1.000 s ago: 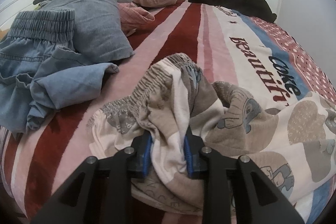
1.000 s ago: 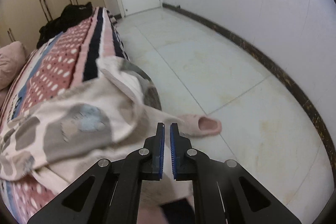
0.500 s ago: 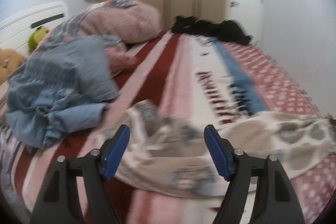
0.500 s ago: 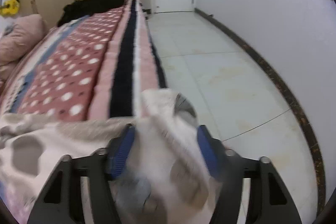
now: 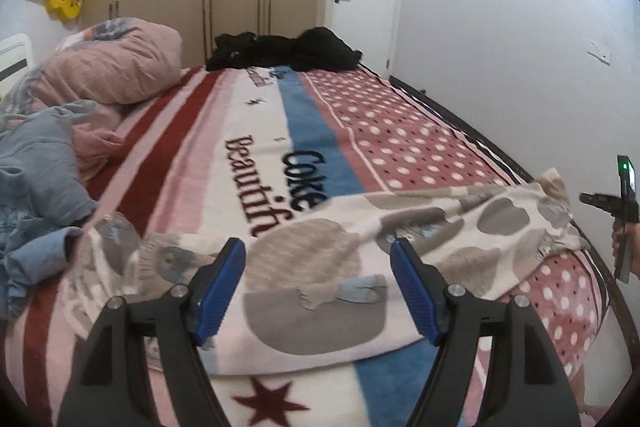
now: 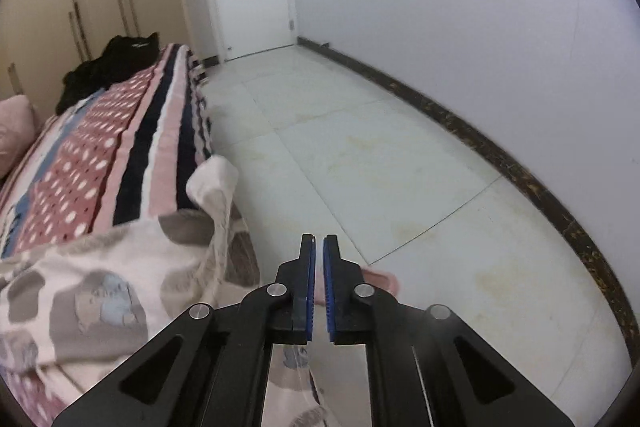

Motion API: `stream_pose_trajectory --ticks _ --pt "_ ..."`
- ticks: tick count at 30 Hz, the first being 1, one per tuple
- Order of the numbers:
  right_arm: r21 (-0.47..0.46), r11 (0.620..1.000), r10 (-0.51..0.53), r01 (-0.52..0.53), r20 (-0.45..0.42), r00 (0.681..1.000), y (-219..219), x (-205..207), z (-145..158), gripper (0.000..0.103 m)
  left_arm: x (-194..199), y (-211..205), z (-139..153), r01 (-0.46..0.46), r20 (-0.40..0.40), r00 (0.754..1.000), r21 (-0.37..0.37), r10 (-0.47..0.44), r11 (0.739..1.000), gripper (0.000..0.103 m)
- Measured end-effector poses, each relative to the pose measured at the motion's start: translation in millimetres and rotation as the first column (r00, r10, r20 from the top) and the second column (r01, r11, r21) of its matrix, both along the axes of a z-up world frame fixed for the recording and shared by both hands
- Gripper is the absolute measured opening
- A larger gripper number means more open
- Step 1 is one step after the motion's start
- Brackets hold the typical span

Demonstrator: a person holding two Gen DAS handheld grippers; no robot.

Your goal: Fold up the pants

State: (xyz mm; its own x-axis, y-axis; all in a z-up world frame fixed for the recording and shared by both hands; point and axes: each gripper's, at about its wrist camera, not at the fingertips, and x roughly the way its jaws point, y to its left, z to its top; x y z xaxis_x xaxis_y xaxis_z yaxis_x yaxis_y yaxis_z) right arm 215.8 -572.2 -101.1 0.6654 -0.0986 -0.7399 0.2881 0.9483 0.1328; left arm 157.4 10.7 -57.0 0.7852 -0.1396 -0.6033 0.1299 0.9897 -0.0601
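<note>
Your left gripper (image 5: 316,291) fingers wide, nothing between, hovering over pants (image 5: 320,267). Right gripper (image 6: 319,287) fingers pressed together, empty, off bed (image 5: 360,131) edge above floor (image 6: 380,167). Pants lie spread across bed's near end, one end draping over side. Judgement: pinch both layers at waistband, carry over evenly toward draping end.

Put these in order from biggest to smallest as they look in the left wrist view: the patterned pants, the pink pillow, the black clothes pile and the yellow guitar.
1. patterned pants, though they lie nearest the camera
2. pink pillow
3. black clothes pile, farther back, so unsure against the pillow
4. yellow guitar
</note>
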Motion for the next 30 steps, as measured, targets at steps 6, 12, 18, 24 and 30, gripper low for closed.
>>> stream_pose_trajectory --ticks 6,12,18,24,30 --pt "0.177 0.975 0.132 -0.134 0.025 0.991 18 28 -12 0.064 -3 -31 -11 0.086 -0.044 0.995 0.019 -0.085 0.996 0.072" --pt "0.228 0.966 0.141 -0.124 -0.059 0.988 29 74 -39 0.02 2 -58 -20 0.142 -0.066 0.988 -0.009 -0.143 0.99 0.072" --pt "0.17 0.981 0.09 -0.088 -0.007 0.996 31 55 -32 0.0 8 -64 -24 0.153 -0.073 0.985 -0.048 -0.156 0.987 0.072" --pt "0.133 0.991 -0.018 0.013 0.036 0.999 9 0 -18 0.0 9 -57 -27 0.144 -0.083 0.985 -0.065 -0.149 0.987 0.072" --pt "0.116 0.991 -0.076 0.071 0.04 0.996 1 -44 -15 0.0 2 -47 -26 0.127 -0.074 0.988 -0.071 -0.132 0.989 0.072"
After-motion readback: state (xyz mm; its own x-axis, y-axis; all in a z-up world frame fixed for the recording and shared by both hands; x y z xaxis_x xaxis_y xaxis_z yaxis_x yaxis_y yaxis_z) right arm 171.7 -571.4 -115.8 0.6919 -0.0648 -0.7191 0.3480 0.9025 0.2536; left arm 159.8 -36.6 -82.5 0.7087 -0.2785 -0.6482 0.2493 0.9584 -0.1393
